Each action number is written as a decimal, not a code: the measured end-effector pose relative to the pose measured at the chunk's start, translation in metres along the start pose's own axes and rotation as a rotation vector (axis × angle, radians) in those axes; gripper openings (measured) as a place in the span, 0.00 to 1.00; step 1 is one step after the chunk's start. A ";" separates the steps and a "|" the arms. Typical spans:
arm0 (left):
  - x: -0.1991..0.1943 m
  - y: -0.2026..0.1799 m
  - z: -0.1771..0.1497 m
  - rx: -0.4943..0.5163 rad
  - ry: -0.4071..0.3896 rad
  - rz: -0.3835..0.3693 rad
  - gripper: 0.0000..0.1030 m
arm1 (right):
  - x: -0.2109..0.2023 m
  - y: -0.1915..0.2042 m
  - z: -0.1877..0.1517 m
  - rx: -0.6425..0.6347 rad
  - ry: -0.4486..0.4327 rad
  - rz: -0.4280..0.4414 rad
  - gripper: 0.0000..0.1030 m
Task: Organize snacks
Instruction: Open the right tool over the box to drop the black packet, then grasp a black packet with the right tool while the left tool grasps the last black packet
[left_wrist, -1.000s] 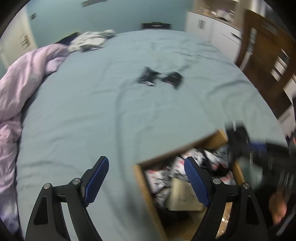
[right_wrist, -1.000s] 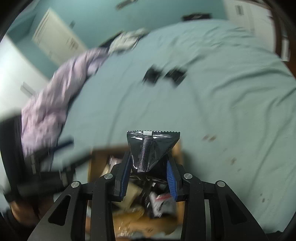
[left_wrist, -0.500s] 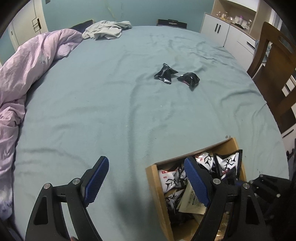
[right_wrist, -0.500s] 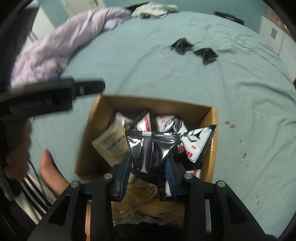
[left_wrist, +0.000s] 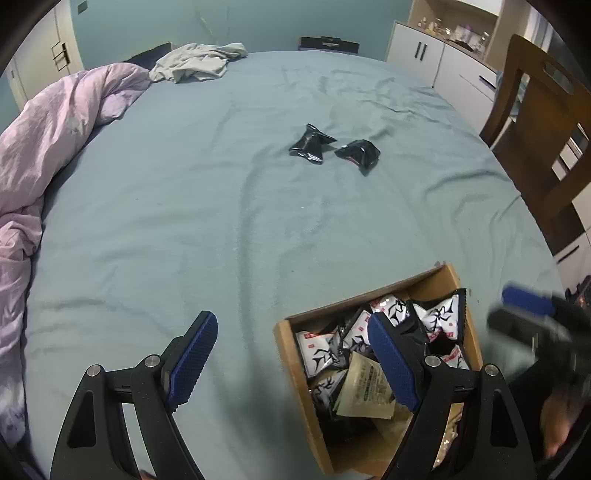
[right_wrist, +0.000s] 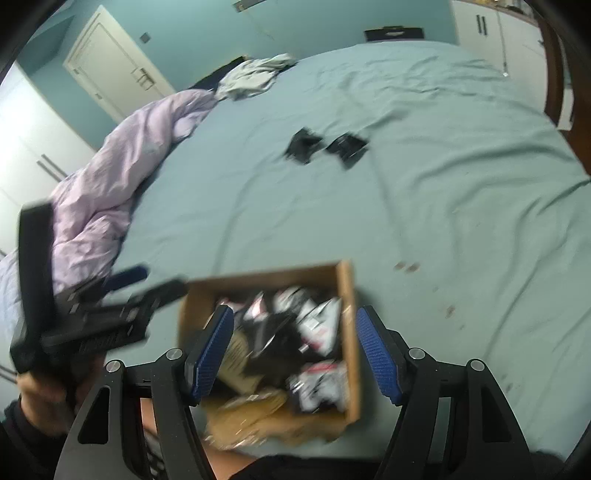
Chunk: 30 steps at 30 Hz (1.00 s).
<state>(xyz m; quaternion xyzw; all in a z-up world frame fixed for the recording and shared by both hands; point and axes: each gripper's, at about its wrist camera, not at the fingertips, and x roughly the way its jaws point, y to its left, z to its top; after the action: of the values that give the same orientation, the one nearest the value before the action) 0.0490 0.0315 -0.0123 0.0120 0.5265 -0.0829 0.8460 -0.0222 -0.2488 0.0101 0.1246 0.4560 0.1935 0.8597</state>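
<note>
Over box (right_wrist: 347, 332): right claw (right_wrist: 295, 350) opening, emptied.

My right gripper (right_wrist: 293, 354) no longer holds the silver-backed snack packet it carried 1 second ago; its jaws are opening with nothing pressed between them, and the packet is now down among the others in the cardboard box (right_wrist: 349, 291). I have drawn that gripper back from the box, which blurs its view.

left tool (left_wrist: 291, 363) open beside snack box (left_wrist: 295, 384); two black packets (left_wrist: 334, 147) on bed (left_wrist: 184, 206).
</note>
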 end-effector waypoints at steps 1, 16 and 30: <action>0.001 -0.002 0.000 0.007 0.003 0.001 0.82 | 0.000 0.000 0.003 0.004 -0.002 -0.010 0.66; 0.014 -0.017 0.006 0.056 0.056 -0.042 0.82 | 0.072 -0.024 0.097 -0.009 -0.037 -0.020 0.66; 0.029 -0.003 0.021 0.009 0.068 -0.047 0.82 | 0.197 -0.008 0.167 -0.210 -0.018 -0.165 0.66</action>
<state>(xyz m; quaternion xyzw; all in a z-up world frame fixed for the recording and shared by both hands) 0.0801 0.0229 -0.0282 0.0063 0.5549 -0.1045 0.8253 0.2194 -0.1744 -0.0459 -0.0020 0.4342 0.1677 0.8851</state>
